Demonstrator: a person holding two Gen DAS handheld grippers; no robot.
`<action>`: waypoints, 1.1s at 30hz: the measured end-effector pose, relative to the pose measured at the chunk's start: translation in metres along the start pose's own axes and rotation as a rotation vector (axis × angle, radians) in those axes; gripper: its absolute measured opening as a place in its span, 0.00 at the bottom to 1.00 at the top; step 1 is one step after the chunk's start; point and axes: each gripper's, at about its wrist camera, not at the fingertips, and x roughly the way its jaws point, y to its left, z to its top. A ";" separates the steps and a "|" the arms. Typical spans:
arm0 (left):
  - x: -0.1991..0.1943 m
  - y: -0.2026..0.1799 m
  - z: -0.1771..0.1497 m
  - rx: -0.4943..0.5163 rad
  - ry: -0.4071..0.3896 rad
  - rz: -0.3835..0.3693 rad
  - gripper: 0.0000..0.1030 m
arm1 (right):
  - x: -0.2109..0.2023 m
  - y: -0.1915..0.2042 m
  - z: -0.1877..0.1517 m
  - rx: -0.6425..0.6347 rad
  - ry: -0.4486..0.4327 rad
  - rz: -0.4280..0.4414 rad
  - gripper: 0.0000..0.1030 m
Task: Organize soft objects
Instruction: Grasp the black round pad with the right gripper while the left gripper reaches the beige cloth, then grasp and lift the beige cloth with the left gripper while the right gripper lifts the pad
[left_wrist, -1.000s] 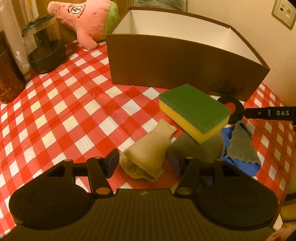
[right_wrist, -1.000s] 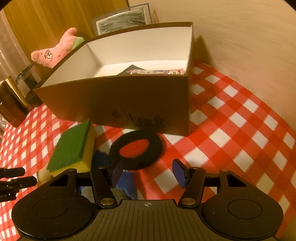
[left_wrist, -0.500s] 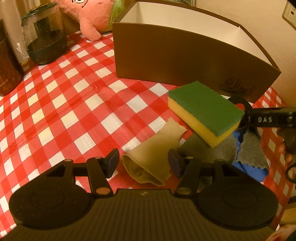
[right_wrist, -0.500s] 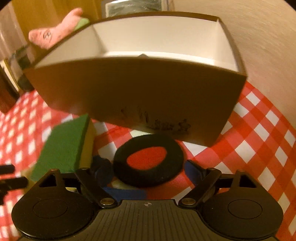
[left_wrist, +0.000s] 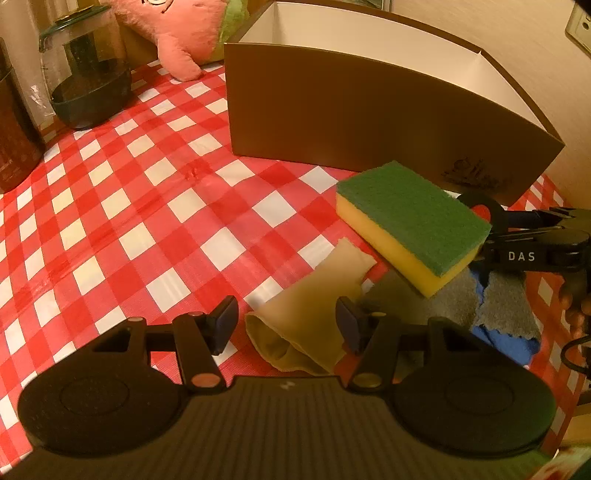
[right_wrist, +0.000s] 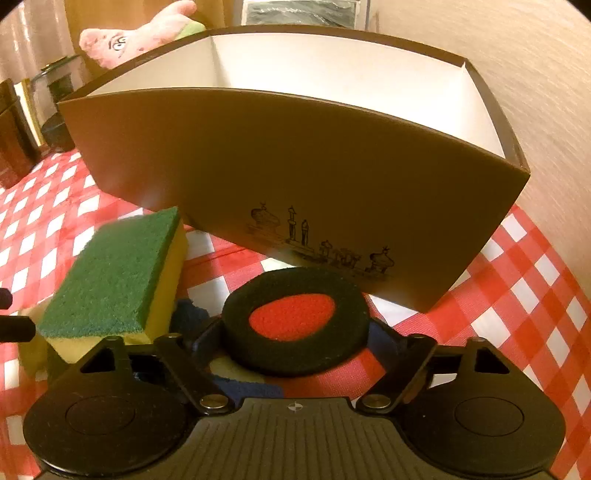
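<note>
From the left wrist camera, the left gripper (left_wrist: 284, 325) is wide open and holds nothing. It hangs low over a floppy tan cloth (left_wrist: 314, 314) on the checked tablecloth (left_wrist: 147, 206). One fingertip sits right by the grey cloth (left_wrist: 454, 302), so a squeeze here might grab both cloths, or bunch up the tablecloth too. The green and yellow sponge (left_wrist: 413, 225) lies partly on the cloths, just in front of the brown box (left_wrist: 369, 122). If a cloth gets pulled, the sponge could tip or slide. The pink plush toy (left_wrist: 181, 29) waits far back beside the box.

From the right wrist camera, the right gripper (right_wrist: 295, 336) has its fingers around a black foam ring with a red middle (right_wrist: 295, 317). They look to be touching its sides, but I cannot tell if they are squeezing it yet. The ring is squishy and flat, so it might pop out. The box wall is tall and very close, so the ring could bump it on the way in.
</note>
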 end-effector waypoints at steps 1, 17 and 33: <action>0.000 0.000 0.000 0.001 0.001 -0.001 0.55 | -0.001 -0.001 0.000 -0.002 0.001 0.004 0.76; 0.017 -0.012 -0.003 0.117 0.013 0.007 0.61 | -0.038 -0.049 -0.025 0.088 0.052 -0.031 0.75; 0.025 -0.019 -0.003 0.110 0.017 -0.058 0.17 | -0.057 -0.065 -0.039 0.125 0.053 -0.057 0.75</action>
